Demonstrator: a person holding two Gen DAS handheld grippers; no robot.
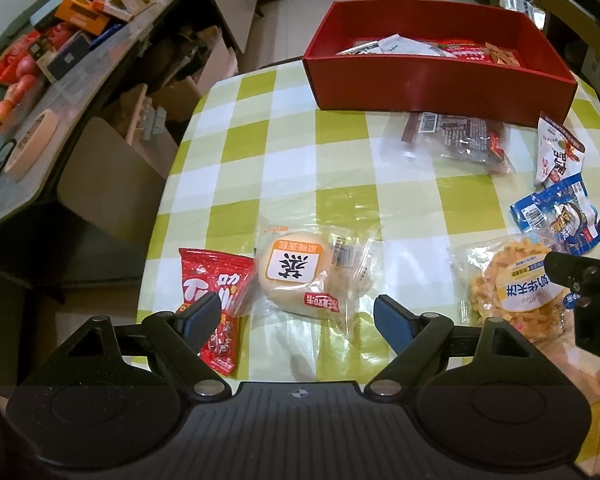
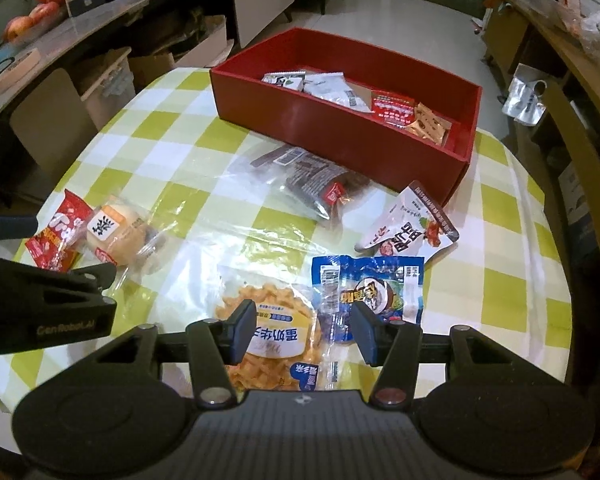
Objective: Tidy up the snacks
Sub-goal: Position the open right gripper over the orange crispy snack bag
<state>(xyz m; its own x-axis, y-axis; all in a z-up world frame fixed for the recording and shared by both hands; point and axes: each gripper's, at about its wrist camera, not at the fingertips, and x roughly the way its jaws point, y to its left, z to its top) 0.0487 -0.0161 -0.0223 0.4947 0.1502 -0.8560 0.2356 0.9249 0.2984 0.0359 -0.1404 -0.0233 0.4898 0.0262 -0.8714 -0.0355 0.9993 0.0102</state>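
Note:
A red box stands at the far side of the checked table and holds several packets. Loose snacks lie in front of it: a red packet, a wrapped bun, an orange crisp-snack bag, a blue packet, a white packet and a clear bag of dark sticks. My left gripper is open just above the bun. My right gripper is open over the orange bag's right side.
The table has a green-and-white checked cloth. A cluttered counter with boxes and apples runs along the left. Cardboard boxes stand on the floor beside it. A wooden chair is at the right edge.

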